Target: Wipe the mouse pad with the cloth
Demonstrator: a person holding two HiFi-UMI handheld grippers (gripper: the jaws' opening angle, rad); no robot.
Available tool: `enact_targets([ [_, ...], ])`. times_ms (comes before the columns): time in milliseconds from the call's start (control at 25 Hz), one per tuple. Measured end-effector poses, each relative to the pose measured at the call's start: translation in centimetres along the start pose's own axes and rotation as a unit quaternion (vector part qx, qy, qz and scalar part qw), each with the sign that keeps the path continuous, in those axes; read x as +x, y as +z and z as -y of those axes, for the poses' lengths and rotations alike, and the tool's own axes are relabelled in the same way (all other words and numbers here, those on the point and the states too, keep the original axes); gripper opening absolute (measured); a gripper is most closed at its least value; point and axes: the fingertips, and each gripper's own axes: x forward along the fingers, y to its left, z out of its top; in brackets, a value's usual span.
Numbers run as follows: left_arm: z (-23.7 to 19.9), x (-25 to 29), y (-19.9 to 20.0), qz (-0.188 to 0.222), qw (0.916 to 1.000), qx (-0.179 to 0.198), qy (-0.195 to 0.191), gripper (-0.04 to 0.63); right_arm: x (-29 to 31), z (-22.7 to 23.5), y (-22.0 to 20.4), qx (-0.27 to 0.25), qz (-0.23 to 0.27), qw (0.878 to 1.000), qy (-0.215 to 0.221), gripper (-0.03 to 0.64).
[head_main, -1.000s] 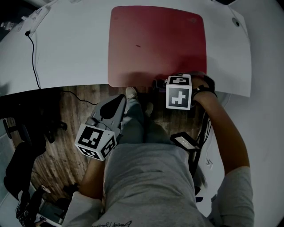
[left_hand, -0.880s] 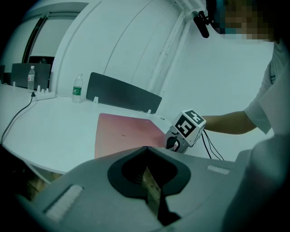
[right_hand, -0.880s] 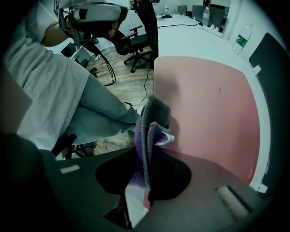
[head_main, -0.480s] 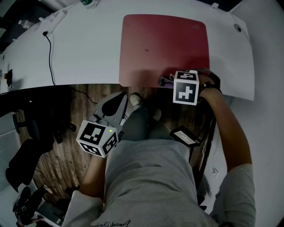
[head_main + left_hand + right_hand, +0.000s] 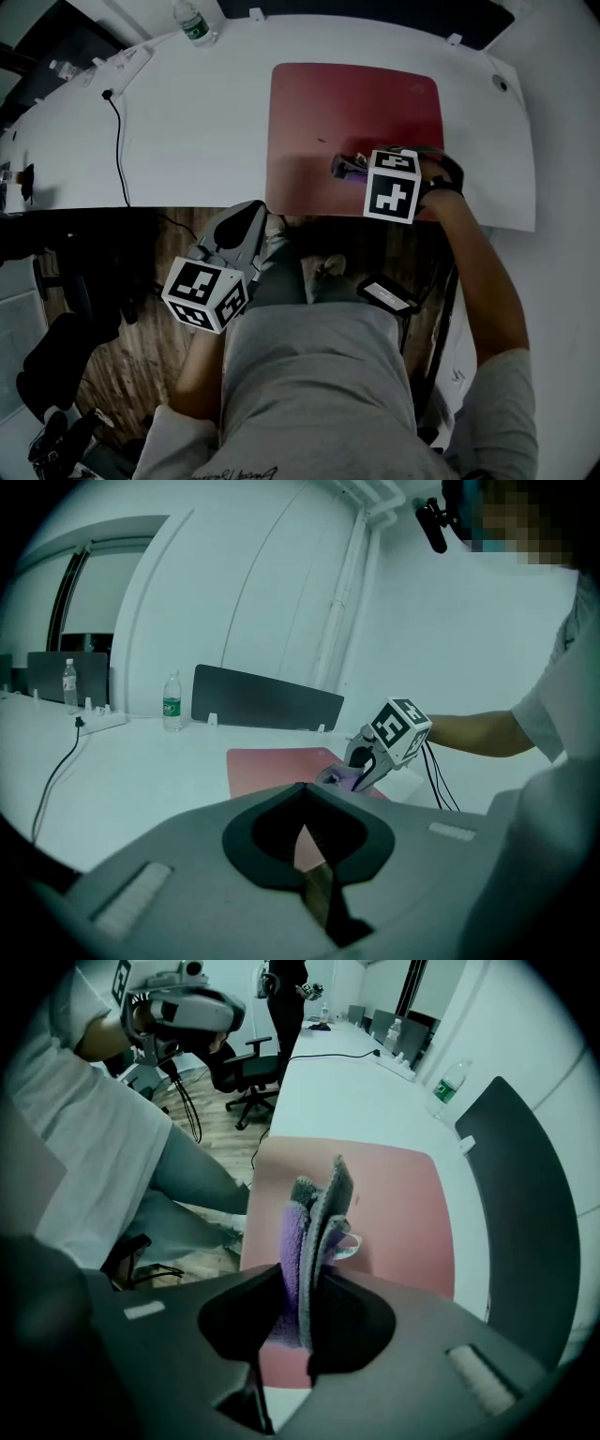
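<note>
A red mouse pad [image 5: 356, 112] lies on the white desk [image 5: 178, 122]; the right gripper view shows the pad [image 5: 403, 1204] running ahead of the jaws. My right gripper [image 5: 349, 169] is over the pad's near right part, shut on a folded purple and grey cloth [image 5: 314, 1232] that sticks up between its jaws. The cloth [image 5: 345, 167] pokes out to the left of the marker cube. My left gripper [image 5: 239, 230] hangs below the desk edge over the person's lap, jaws together with nothing in them. The left gripper view shows the right gripper [image 5: 361, 766] and the cloth [image 5: 339, 776] above the pad [image 5: 272, 766].
A water bottle [image 5: 195, 26] and a power strip [image 5: 122, 62] with a black cable [image 5: 120, 141] sit at the desk's far left. A dark panel [image 5: 516, 1213] stands along the desk's far edge. Office chairs [image 5: 246, 1077] and wooden floor lie below.
My right gripper with the cloth has moved from the pad's near edge further onto the pad. The left gripper has stayed low over the lap.
</note>
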Motion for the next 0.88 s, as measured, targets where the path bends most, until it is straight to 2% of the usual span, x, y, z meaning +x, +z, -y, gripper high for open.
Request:
enact_targets([
  [200, -3.4, 2.6, 1.2, -0.011, 0.9996, -0.004, -0.028, 0.019, -0.1, 5.9, 1.3, 0.005, -0.007, 0.999, -0.045, 0.091],
  [320, -6.4, 3.9, 1.4, -0.021, 0.9991, -0.007, -0.035, 0.018, 0.7, 9.1, 2.7, 0.006, -0.015, 0.998, -0.057, 0.092],
  [520, -11.5, 5.7, 2.3, -0.04, 0.9982, 0.015, -0.041, 0.019, 2.4, 15.2, 5.0, 0.022, -0.017, 0.996, -0.079, 0.091],
  [720, -15.8, 7.3, 2.8, -0.046, 0.9969, -0.027, -0.058, 0.02, 4.9, 21.7, 6.2, 0.031, -0.033, 0.993, -0.109, 0.092],
  [880, -18.2, 8.1, 2.8, -0.059, 0.9965, -0.013, -0.057, 0.02, 6.8, 25.6, 7.0, 0.041, -0.035, 0.991, -0.119, 0.092],
])
